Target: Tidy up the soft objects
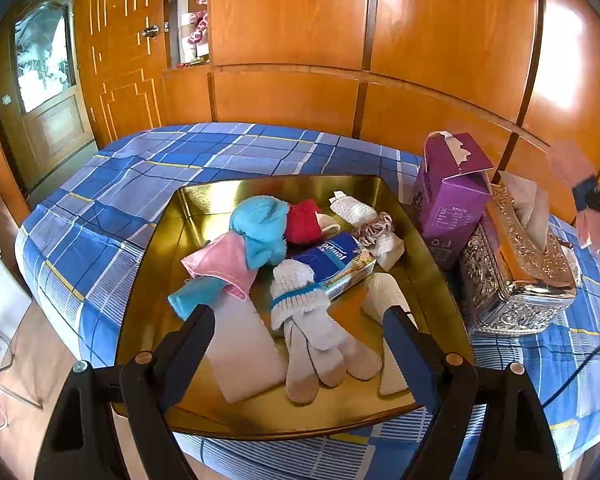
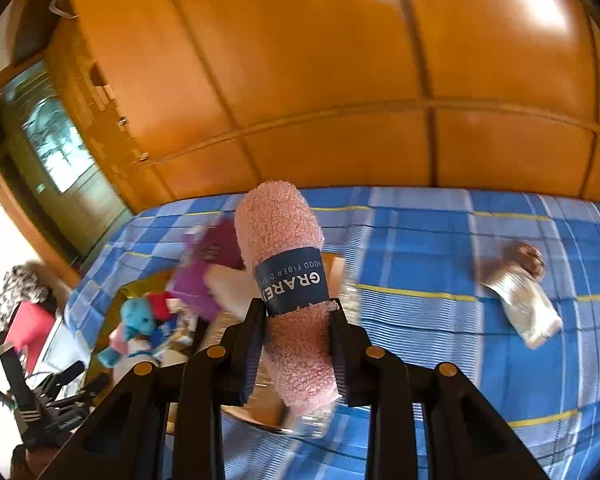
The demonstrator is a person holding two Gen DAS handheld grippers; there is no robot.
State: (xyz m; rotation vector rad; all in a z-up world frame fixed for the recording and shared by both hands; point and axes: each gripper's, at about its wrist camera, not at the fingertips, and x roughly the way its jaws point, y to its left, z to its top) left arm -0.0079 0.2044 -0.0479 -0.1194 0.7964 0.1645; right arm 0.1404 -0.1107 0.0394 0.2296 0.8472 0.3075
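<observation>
**Pink towel roll held up, tray off to the left**

The bed (image 1: 236,152), under a blue plaid sheet, fills both views. A gold tray (image 1: 204,200) sits on it, loaded with soft items: a turquoise plush (image 1: 262,228), a pink cloth (image 1: 224,260), a red cloth (image 1: 303,222), white gloves (image 1: 320,336) and a blue pack (image 1: 332,256). A purple box (image 1: 452,196) and a silver tissue box (image 1: 516,280) stand just beside the tray's right edge.

The left gripper (image 1: 300,312) is held wide open over the tray's near side, nothing between its fingers. The right gripper (image 2: 298,312) is clamped on a pink towel roll (image 2: 280,224), gripped just below its navy band, long axis running forward along the fingers. The tray is seen low and left of the roll, so a leftward carry is judged likely.

A small packet (image 2: 520,300) lies well apart on the sheet, right side; it is blurred and not identifiable. The tray is partly hidden behind the roll.
</observation>
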